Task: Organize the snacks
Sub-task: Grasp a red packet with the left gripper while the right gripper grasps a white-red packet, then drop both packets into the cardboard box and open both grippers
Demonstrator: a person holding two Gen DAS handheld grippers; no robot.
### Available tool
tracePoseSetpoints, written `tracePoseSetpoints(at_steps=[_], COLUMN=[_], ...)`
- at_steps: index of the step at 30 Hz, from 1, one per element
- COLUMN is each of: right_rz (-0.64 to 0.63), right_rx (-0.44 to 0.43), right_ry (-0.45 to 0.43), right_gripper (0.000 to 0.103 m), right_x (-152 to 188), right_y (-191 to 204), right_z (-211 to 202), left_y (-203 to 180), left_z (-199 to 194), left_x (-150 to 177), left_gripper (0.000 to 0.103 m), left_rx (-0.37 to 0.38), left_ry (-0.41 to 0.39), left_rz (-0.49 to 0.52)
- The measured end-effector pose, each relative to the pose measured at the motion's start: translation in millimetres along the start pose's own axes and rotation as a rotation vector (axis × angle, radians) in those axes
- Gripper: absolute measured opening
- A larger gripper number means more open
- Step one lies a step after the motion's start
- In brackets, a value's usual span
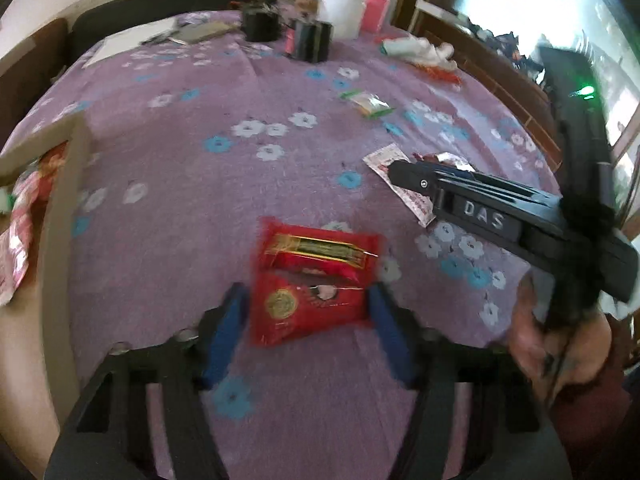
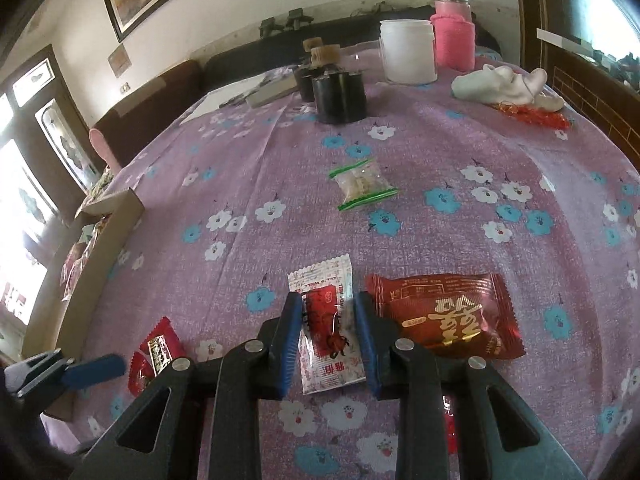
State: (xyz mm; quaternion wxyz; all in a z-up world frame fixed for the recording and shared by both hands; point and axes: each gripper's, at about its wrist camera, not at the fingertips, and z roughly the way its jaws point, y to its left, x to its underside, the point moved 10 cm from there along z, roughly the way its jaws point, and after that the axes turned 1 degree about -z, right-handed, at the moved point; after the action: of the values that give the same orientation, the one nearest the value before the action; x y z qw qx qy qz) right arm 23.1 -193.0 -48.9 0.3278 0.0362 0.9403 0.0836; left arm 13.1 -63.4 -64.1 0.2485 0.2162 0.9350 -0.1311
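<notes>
The left claw (image 1: 309, 292) is grasping a red snack packet (image 1: 312, 280): the blue pads (image 1: 228, 320) are pressing against its two side edges, and the wrapper is creasing across the middle, although motion blur is softening the contact line. The packet is sitting over the near part of the surface (image 2: 280, 152), which is carrying a purple floral cloth. The right claw (image 2: 328, 300) is pointing downward and clenching on a white sachet (image 2: 330, 332) with a red print; the sachet is lying flat on the cloth with its long sides against the pads. A hand (image 1: 568, 344) is gripping the right tool's handle. Just beside the sachet, on the right in the right wrist view, a dark red packet (image 2: 444, 316) is lying flat. At the left edge of the surface, a cardboard box (image 2: 116, 216) is holding several wrapped snacks. Farther out, near the centre, a clear bag (image 2: 362, 184) with green edges is lying apart from the other items. At the far end, black containers (image 2: 340, 96), a white jar (image 2: 408, 52), a pink flask (image 2: 454, 36) and a white rag (image 2: 500, 84) are standing or lying near one another.
</notes>
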Motion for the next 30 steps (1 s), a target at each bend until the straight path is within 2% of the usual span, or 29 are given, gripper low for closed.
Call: tracePoseSetpoints(at_steps=[1,2,4,9,16,23,27,30], right_rz=[0.002,0.005,0.01,0.03,0.068,0.069,0.049,0.064], right_rx=[-0.001,-0.004,-0.007,0.007,-0.042,-0.082,-0.091,-0.134], right_ry=[0.001,0.0,0.0,-0.005,-0.003,-0.044,-0.067,-0.054], right_gripper=[0.029,0.029,0.029,0.029,0.028,0.028,0.028,0.028], right_x=[0,0,0,-1,-2,-5,-8,-10], right_y=[0,1,1,-6,-8,-3,4,16], right_z=[0,0,0,-1,-4,-13,-18,-23], left_y=[-2,-4,-8,-13,1,49,102,151], left_z=[4,7,10,4,-35,-80,-97,-110], left_x=[-5,-8,-14,-4,6,9,19,30], left_gripper=[0.041,0.03,0.031,0.03,0.03,0.03,0.03,0.03], left_rx=[-0.03,-0.045,-0.069,-0.019,0.057,0.018,-0.053,-0.113], left_ry=[-0.001,-0.002,-0.016,-0.017,-0.07,-0.155,-0.182,-0.19], left_rz=[0.026,0.04,0.071,0.079,-0.016,-0.131,-0.23,-0.316])
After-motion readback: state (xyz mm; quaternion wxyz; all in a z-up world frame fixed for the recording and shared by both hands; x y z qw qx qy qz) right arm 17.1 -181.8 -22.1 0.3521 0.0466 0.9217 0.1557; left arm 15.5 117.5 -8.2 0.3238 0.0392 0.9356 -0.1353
